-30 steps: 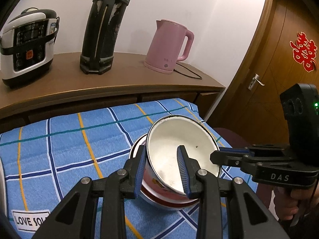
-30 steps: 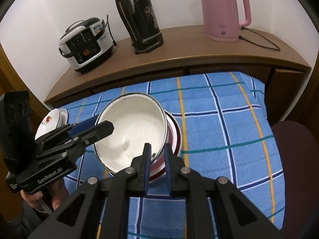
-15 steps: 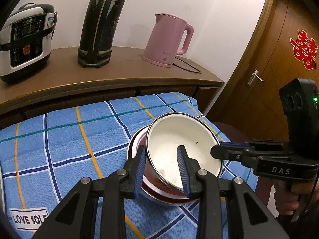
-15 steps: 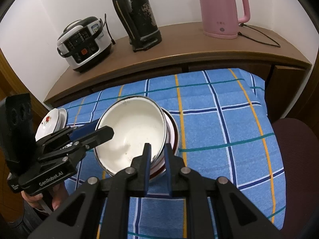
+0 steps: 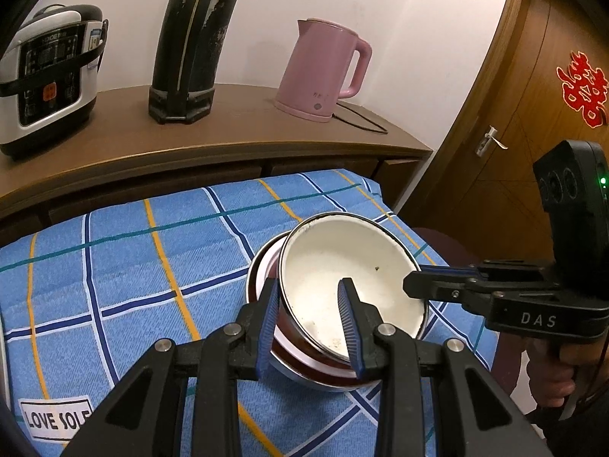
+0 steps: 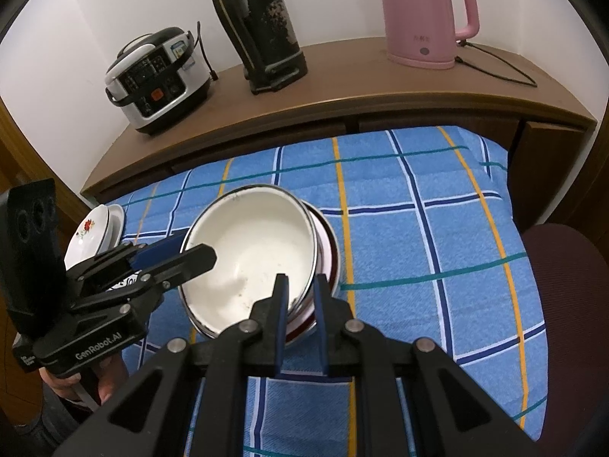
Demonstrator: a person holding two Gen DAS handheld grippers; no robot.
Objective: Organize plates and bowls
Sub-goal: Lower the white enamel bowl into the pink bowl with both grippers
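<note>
A white enamel bowl [image 5: 342, 270] with a dark rim sits tilted on a stack of red-and-white bowls [image 5: 300, 365] on the blue checked cloth; it also shows in the right wrist view [image 6: 251, 255]. My left gripper [image 5: 309, 293] straddles the bowl's near rim, one finger inside and one outside, with a wide gap. My right gripper [image 6: 300, 285] is closed on the opposite rim, one finger inside and one outside. Each gripper shows in the other's view, left [image 6: 182, 259] and right [image 5: 430, 285].
White plates with a red flower [image 6: 93, 228] stand at the cloth's left edge. On the wooden counter behind are a rice cooker [image 5: 42, 72], a black thermos [image 5: 190, 38] and a pink kettle [image 5: 323, 72] with cord. A wooden door [image 5: 533, 114] and dark red chair [image 6: 563, 266] lie to the right.
Both grippers have lowered the white bowl onto the red-and-white stack and drawn back a little. The grips on the rim look the same.
</note>
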